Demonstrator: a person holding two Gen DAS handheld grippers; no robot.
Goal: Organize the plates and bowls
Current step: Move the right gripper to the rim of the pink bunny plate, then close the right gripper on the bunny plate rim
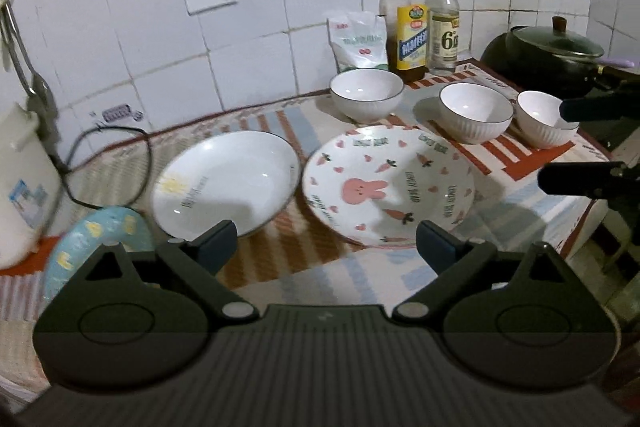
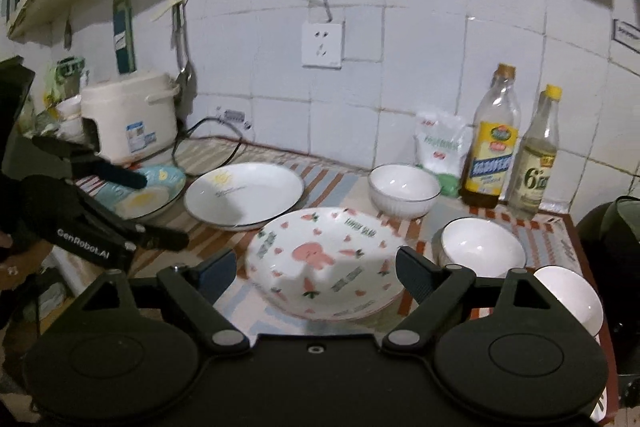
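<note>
Hovering over the striped cloth (image 1: 280, 247), left gripper (image 1: 326, 247) spread wide with nothing between its fingers, just short of the near rims of 2 plates. Spread equally wide and empty, right gripper (image 2: 316, 273), its fingers flanking the near edge of the rabbit plate (image 2: 320, 263) without visible contact. Beside that rabbit plate (image 1: 388, 185), to the left and nearly touching rims, the white plate (image 1: 226, 181), also seen as (image 2: 244, 193). Further left, partly under the left gripper in the right wrist view, a blue-rimmed plate (image 2: 160, 187). Behind and right of the rabbit plate, 3 white bowls: far bowl (image 1: 366, 95), middle bowl (image 1: 476, 113), right bowl (image 1: 546, 123). Against the tiled wall, 2 bottles (image 1: 424, 23) and a white bag (image 1: 358, 41). At far left, a rice cooker (image 2: 130, 117); at far right, a lidded black pot (image 1: 552, 57).
</note>
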